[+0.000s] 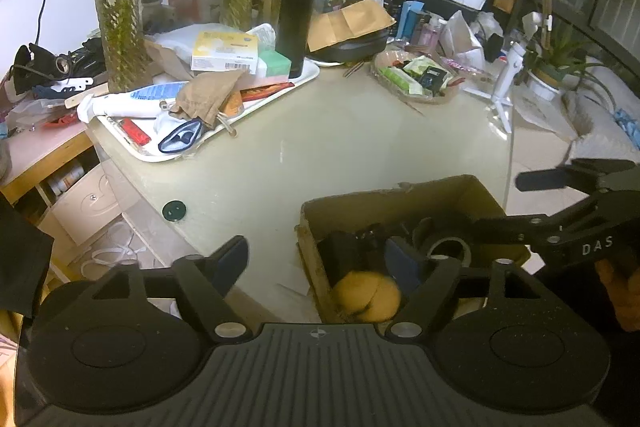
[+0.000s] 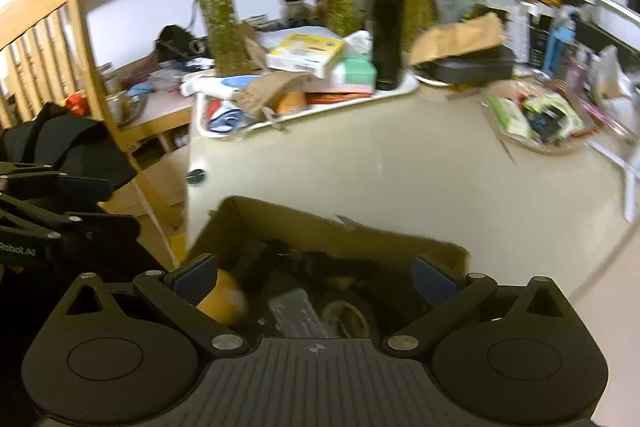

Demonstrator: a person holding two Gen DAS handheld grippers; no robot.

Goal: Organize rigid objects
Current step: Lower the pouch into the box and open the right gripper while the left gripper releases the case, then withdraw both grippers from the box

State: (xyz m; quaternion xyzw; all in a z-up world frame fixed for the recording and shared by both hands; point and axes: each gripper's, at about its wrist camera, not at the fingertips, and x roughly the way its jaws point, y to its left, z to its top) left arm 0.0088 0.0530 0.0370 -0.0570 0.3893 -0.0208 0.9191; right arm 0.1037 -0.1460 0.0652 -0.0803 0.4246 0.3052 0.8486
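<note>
From my left camera, my left gripper [image 1: 320, 259] sits low in the frame, jaws spread fairly wide with nothing between them, one finger over bare table [image 1: 320, 147] and the other dipping over the near wall of the cardboard box [image 1: 400, 199] at lower right. Inside the box I see a yellow round thing [image 1: 366, 295], a roll of dark tape [image 1: 444, 247] and other dark pieces I can't make out. At the right edge my right gripper [image 1: 508, 201] reaches in over the box. Now my right camera, which is blurred: its jaws gape as wide as they go, empty, straddling the box [image 2: 340, 227], with the yellow thing [image 2: 222, 301] just beside the left-hand finger. The risk, I judge, is that with both my grippers crowding one small box, a finger could catch its wall and drag or tip it, and they could knock each other.
</note>
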